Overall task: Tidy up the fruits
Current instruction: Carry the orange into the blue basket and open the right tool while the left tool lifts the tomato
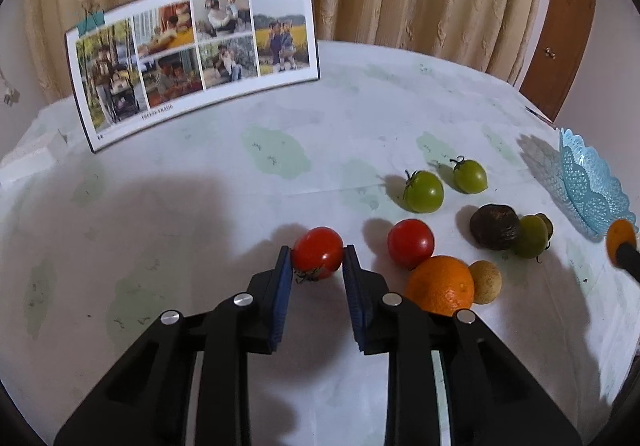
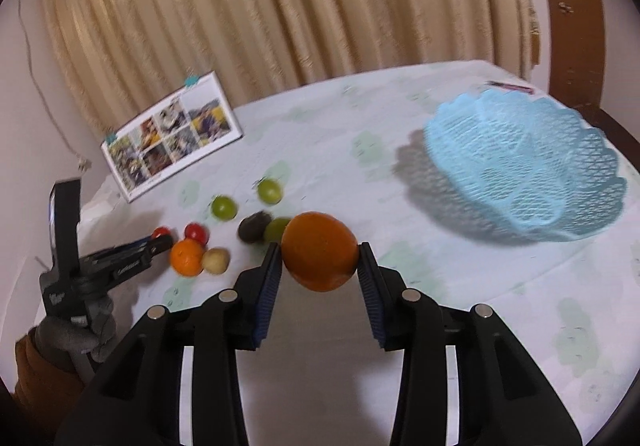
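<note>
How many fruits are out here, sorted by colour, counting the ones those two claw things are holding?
Red: 2, one between the left gripper's fingers
Orange: 2, one held by the right gripper
Green: 3
Dark brown: 1
Tan: 1
Total: 9, none in the blue basket

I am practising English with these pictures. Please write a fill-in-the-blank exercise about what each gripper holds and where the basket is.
1. The left gripper closes on a ____ tomato.
2. The right gripper holds an ____ above the table.
3. The blue basket contains ____ fruit so far.
4. On the table, ____ red tomato lies free, ungripped.

Missing words: red; orange; no; one
</note>
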Available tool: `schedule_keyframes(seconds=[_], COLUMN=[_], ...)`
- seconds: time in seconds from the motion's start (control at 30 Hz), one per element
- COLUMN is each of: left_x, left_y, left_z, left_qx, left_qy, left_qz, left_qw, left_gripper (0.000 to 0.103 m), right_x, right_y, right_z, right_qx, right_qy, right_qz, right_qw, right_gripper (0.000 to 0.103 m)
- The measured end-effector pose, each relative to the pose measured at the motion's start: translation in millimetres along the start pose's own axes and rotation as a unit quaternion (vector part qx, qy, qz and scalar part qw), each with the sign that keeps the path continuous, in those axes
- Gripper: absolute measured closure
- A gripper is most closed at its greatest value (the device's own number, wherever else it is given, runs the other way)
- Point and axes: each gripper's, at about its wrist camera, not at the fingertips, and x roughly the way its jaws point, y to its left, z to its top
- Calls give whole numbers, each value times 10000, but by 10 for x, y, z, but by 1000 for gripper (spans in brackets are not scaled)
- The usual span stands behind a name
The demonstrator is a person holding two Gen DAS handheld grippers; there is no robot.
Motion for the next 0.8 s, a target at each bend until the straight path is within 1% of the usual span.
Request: schedule_keyframes(seconds=[0.1, 0.17, 0.3, 0.57, 0.67, 0.7, 0.73, 0.8], left_x=[-105, -154, -247, -467, -531, -549, -573, -601], left_y=[-34, -49, -94, -319, -443, -490, -552, -658], left_z=[11, 21, 43, 73, 96, 108, 125, 156], left_qx=[72, 98, 132, 231, 304, 336, 372, 424], left_qy=[-216, -316, -432, -611, -654, -672, -694, -711], left_qz=[99, 160, 147, 70, 12, -8, -39, -108], left_qw=[9997, 9993, 9989, 9978, 9974, 9972, 9969, 9965], left_gripper=[77, 77, 77, 77, 77, 77, 77, 77], right_x=[-121, -203, -250, -193, -163, -159, -177, -218], right_y=[-146, -286, -562, -1070, -1211, -1241, -1286, -1321], right_z=[44, 90, 156, 200, 179, 168, 148, 122], right_qx=[156, 280, 499, 764, 866, 900, 948, 989], right_qy=[-236, -417, -562, -659, -619, -613, -661, -762], right_qz=[-173, -390, -702, -1266, -1276, -1275, -1273, -1304], right_qw=[9995, 9980, 9947, 9868, 9861, 9858, 9851, 9836], right_gripper=[63, 63, 63, 63, 62, 60, 55, 49])
